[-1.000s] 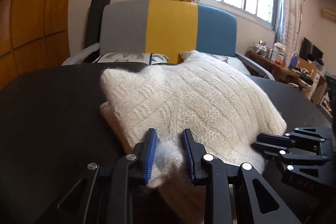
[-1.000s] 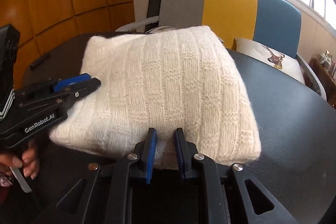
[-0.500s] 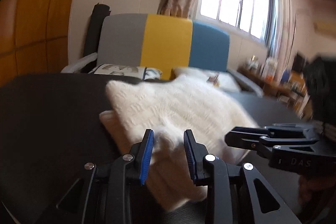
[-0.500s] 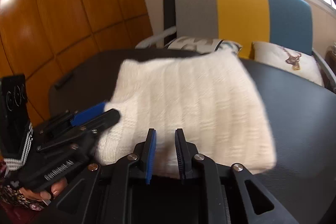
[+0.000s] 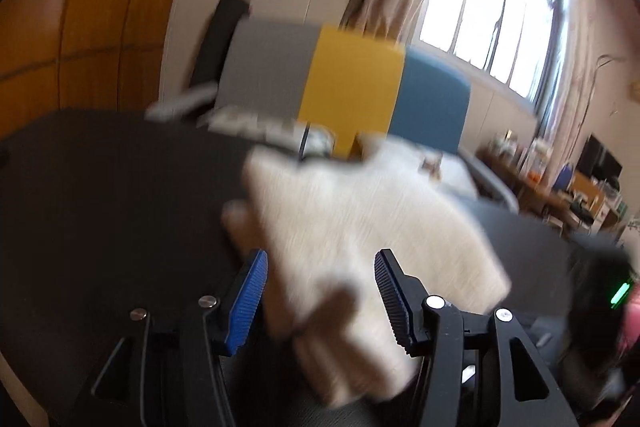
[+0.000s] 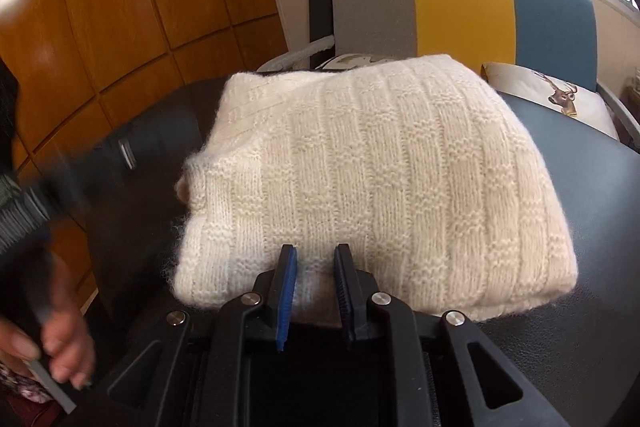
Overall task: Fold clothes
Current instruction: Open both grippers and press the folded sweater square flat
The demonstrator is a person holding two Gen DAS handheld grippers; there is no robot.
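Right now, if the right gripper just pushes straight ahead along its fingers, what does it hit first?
The folded white sweater. Its near edge already sits between the right gripper fingers, so going on would likely shove or bunch the knit on the black table. Whether the pads touch it is unclear.

The folded sweater (image 6: 372, 187) lies on the table (image 6: 580, 179), the chair (image 6: 460, 11) behind it, a cushion (image 6: 552, 95) on the seat.

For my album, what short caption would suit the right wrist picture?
Right gripper pinching the near edge of a folded cream knit sweater lying on a dark table.
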